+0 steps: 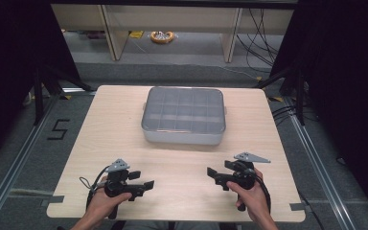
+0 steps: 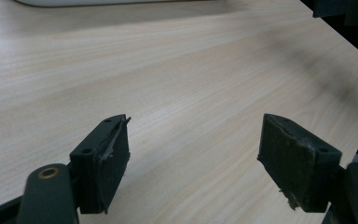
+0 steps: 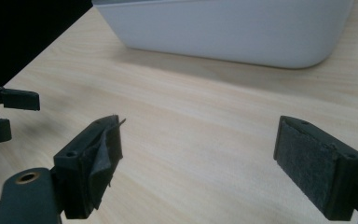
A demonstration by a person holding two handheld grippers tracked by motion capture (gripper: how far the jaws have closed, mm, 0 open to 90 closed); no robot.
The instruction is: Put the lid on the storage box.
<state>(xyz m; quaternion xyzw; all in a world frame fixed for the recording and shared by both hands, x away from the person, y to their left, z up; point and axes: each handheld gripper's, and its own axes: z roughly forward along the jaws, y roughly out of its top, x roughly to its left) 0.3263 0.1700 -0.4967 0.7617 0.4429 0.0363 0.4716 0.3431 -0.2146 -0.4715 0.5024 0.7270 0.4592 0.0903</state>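
two grippers sit low in the high view, both empty, one each side of bare wood. left gripper (image 1: 143, 186) at lower left of that frame, held in the left hand (image 1: 103, 203), jaws pointing toward frame centre; in the left gripper view its pads (image 2: 103, 163) stand spread wide with only table (image 2: 177, 84) grain between them, nothing pinched, which reads as a ready pose rather than a grip. a sliver of the box edge shows at the top left of that view, far off. centre of the high view, upper middle of the table: grey compartment box (image 1: 184, 116) with a clear lid that looks shut, divider grid visible through it, compartments look empty but too small to be sure. it sits square to the table edge and well apart from both grippers, likely set central so either hand can reach it. right gripper (image 1: 212, 175) at lower right, held in the right hand (image 1: 255, 201), aimed inward too; in the right gripper view the pads (image 3: 103, 161) are spread wide, nothing between them, and the box wall (image 3: 223, 28) fills the top of the frame ahead, apart from the jaws. the left gripper's black tips show at the left edge there. judgement: both held open and low near the front edge as a start stance; box untouched, approach to it not yet made.
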